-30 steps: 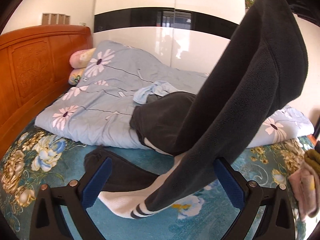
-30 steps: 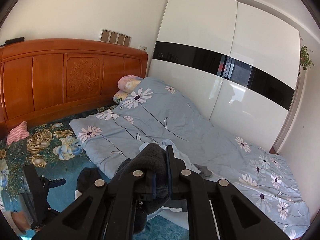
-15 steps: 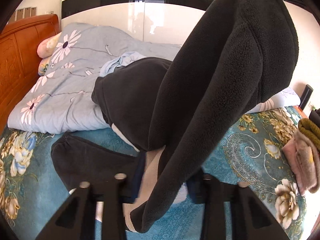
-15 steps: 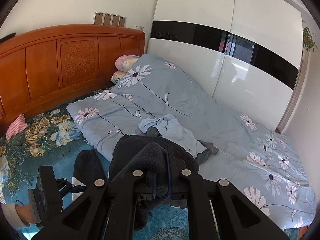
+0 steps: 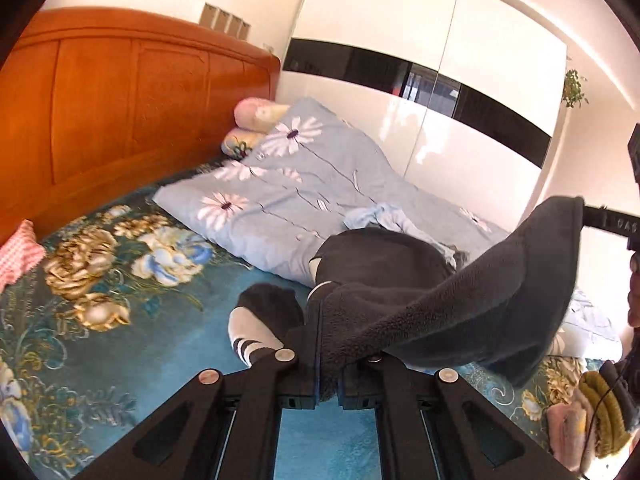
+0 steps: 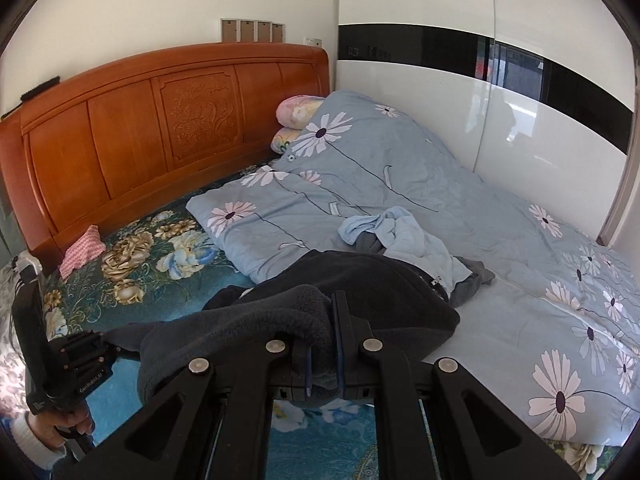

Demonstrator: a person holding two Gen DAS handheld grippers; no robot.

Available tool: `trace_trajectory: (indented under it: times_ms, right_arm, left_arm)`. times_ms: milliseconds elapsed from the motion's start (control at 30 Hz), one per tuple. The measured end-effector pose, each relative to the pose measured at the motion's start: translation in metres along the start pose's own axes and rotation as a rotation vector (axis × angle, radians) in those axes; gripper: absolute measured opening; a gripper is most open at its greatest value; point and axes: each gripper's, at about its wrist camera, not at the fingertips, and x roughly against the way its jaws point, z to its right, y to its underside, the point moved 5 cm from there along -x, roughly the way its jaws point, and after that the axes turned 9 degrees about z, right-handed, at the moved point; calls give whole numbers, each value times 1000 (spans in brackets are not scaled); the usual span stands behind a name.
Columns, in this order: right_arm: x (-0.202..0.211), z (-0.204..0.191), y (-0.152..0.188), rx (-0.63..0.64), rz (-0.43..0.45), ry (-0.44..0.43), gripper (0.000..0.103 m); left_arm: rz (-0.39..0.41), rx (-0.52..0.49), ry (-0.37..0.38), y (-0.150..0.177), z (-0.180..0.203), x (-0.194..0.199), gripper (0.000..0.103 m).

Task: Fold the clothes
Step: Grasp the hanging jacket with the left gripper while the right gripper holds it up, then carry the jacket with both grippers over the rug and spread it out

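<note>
Fleece garment held off the floral bedsheet by both tools.
Left gripper and right gripper each pinched tight on its dark fabric, which spans between them.

Both the left gripper and right gripper are clamped tight on the dark fleece garment, held apart
</note>
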Motion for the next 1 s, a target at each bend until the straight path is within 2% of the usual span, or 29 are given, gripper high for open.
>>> trace_trajectory:
  times_ms: [167, 300, 433, 500, 567, 667, 733, 833, 900, 1000]
  right_arm:
    - [38, -47, -6, 79, 77, -63, 8]
    - [92, -65, -33, 70, 208, -105, 8]
    - [142, -83, -72, 77, 353, -145, 8]
    - [148, -94, -86, 75, 392, -162, 8]
    - [128, -109, -89, 71, 355, -191, 8]
    - [81, -135, -81, 77, 254, -221, 8]
    - [34, -154, -59, 94, 145, -231, 8]
    - [-36, -182, -15, 78, -20, -290, 8]
    - [-73, -197, 12, 67, -109, -310, 8]
    - [-127, -220, 53, 51, -237, -334, 8]
  left_arm:
    - [121, -70, 6, -55, 1, 94, 5]
    - [243, -89, 59, -105, 6, 159, 5]
    - [337, -79, 38, -143, -11, 196, 5]
    - [339, -84, -27, -144, -26, 193, 5]
    - [311, -81, -101, -138, -44, 184, 5]
    - [186, -50, -217, -98, -81, 154, 5]
    - [89, -10, -291, -63, -109, 131, 5]
    - [-46, 73, -379, -6, -148, 101, 5]
    - [-130, 143, -413, 32, -169, 86, 5]
    - [-201, 203, -450, 73, -187, 76, 5]
